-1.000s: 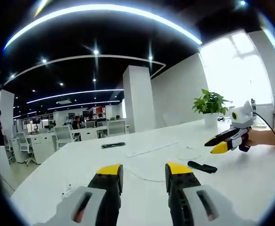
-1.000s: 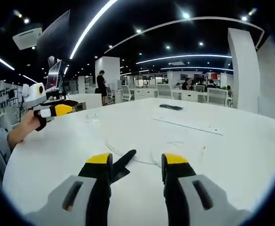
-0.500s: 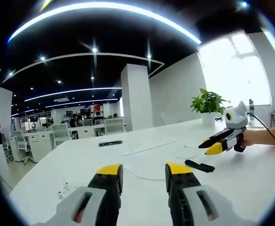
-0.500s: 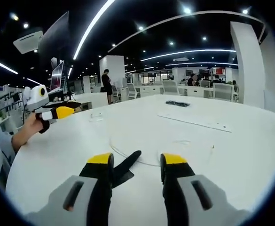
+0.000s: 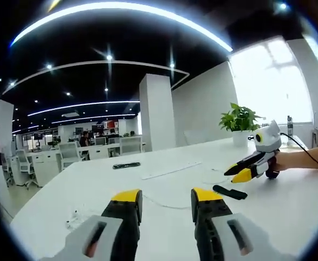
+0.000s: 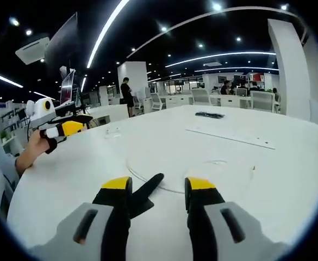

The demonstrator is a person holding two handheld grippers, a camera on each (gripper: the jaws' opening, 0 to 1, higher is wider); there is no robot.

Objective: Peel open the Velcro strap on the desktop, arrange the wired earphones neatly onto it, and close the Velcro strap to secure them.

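A black Velcro strap (image 5: 229,192) lies flat on the white desk (image 5: 289,206), to the right of my left gripper (image 5: 167,197), whose jaws stand open with nothing between them. A thin white earphone cable (image 5: 161,204) loops across the desk just beyond those jaws. My right gripper (image 5: 236,171) hovers over the strap's far side, held by a hand. In the right gripper view the strap (image 6: 146,189) lies between the open jaws of my right gripper (image 6: 156,185), close to the left jaw, with the cable (image 6: 172,190) curving behind it. My left gripper (image 6: 81,123) hangs at the far left, apart from both.
A long white strip (image 5: 172,170) and a small black object (image 5: 126,165) lie farther back on the desk. A potted plant (image 5: 239,118) stands at the desk's far right edge. Small white bits (image 5: 74,220) sit near the left edge. Office desks and people fill the background.
In the left gripper view my right gripper has drifted left and lower, nearer the strap. In the right gripper view the strap sits slightly closer between the jaws. Both grippers stay open.
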